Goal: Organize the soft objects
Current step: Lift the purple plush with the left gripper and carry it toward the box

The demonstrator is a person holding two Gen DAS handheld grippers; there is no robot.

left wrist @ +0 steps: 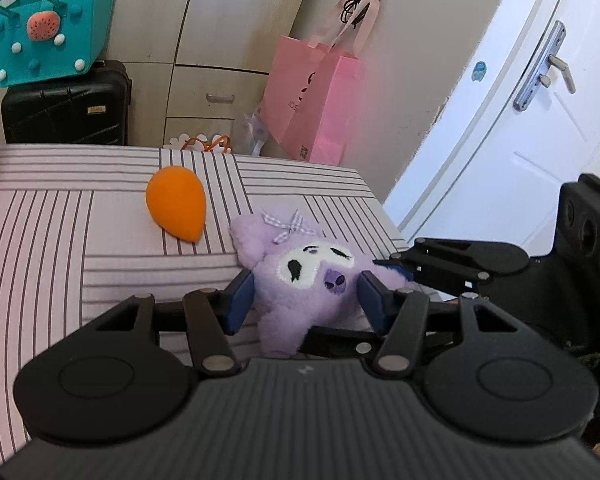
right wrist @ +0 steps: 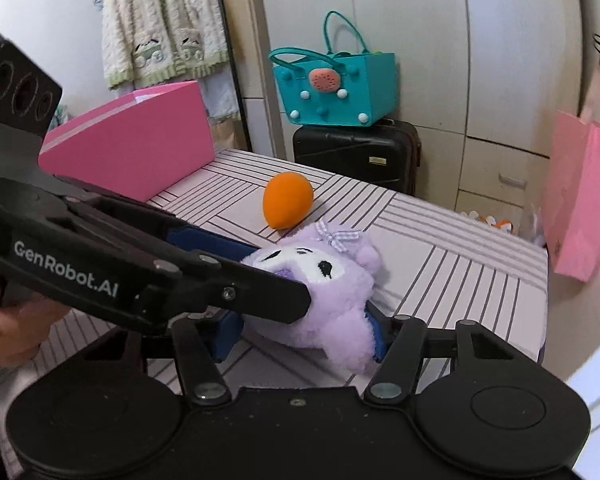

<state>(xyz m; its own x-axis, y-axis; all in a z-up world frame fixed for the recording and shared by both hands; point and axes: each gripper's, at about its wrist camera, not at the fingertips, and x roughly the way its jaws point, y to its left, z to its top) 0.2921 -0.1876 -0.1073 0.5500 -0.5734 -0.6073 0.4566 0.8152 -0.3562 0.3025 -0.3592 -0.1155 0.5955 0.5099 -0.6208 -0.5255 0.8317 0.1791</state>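
A purple plush toy [left wrist: 312,276] with a white face and a gingham bow lies on the striped counter [left wrist: 60,216], near its right-hand edge. Both grippers meet at it. The left gripper [left wrist: 306,300] has its jaws narrowed onto the toy's head, one blue pad pressed into the fur on each side. In the right wrist view, the right gripper [right wrist: 304,334] straddles the toy's lower body: the right-side pad touches the fur, while the left-side pad sits just beside it, partly hidden under the left gripper, so I cannot tell whether these jaws are gripping or only set around the toy. The left gripper crosses that view from the left, held by a hand [right wrist: 8,328] wearing a ring.

An orange egg-shaped sponge [left wrist: 177,204] rests on the counter just beyond the toy, apart from it. A pink box [right wrist: 132,148] stands at the counter's far left corner. Behind the counter, a teal felt bag [right wrist: 336,88] sits on top of a black suitcase [right wrist: 356,156], and a pink paper bag [left wrist: 316,100] hangs against the wardrobe [left wrist: 228,12]. A white door [left wrist: 520,120] stands to the right.
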